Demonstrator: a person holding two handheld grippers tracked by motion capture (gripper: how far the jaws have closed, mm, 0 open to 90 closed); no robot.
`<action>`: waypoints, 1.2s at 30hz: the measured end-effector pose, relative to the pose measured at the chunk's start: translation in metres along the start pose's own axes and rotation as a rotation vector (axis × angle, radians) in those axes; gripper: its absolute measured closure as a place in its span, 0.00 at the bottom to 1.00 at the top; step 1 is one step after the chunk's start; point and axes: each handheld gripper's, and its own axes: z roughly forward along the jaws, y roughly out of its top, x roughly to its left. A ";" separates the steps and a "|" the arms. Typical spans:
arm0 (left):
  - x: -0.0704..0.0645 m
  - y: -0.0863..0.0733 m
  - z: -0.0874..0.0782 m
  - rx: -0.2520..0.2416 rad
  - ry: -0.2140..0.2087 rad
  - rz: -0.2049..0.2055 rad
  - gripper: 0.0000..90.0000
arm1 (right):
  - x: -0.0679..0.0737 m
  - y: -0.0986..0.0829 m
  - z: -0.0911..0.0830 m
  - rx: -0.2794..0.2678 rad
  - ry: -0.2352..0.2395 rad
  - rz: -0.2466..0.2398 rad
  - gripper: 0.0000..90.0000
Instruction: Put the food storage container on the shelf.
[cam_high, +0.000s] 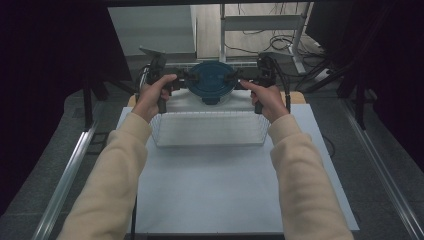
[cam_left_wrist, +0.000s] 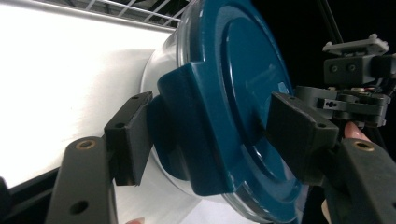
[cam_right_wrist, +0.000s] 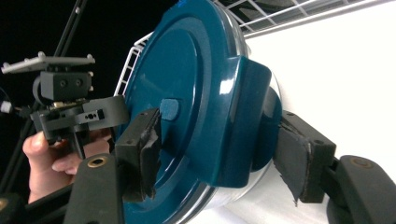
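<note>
Holding 1 blue-lidded container (cam_high: 212, 81) — 2 hand-held grippers; 1 wire basket (cam_high: 210, 129) nearby.

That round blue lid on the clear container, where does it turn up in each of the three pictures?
High view: the blue lid sits top centre, between the two tools, beyond the wire basket.
Left gripper view: the lid fills the centre, seen edge-on, its clip between the jaws.
Right gripper view: the lid fills the centre, tilted, a clip between the jaws.
Shared landmark: the wire basket, along the top edge in both gripper views.
</note>
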 end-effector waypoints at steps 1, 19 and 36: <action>0.001 0.000 0.001 -0.003 -0.003 -0.003 0.37 | 0.000 0.000 0.000 0.000 0.000 0.000 0.39; -0.042 -0.062 -0.048 -0.151 0.267 0.337 0.24 | 0.029 -0.041 -0.039 -0.121 -0.112 -0.287 0.17; -0.013 -0.230 -0.049 -0.028 0.258 0.459 0.24 | -0.024 -0.189 -0.095 -0.122 -0.191 -0.640 0.22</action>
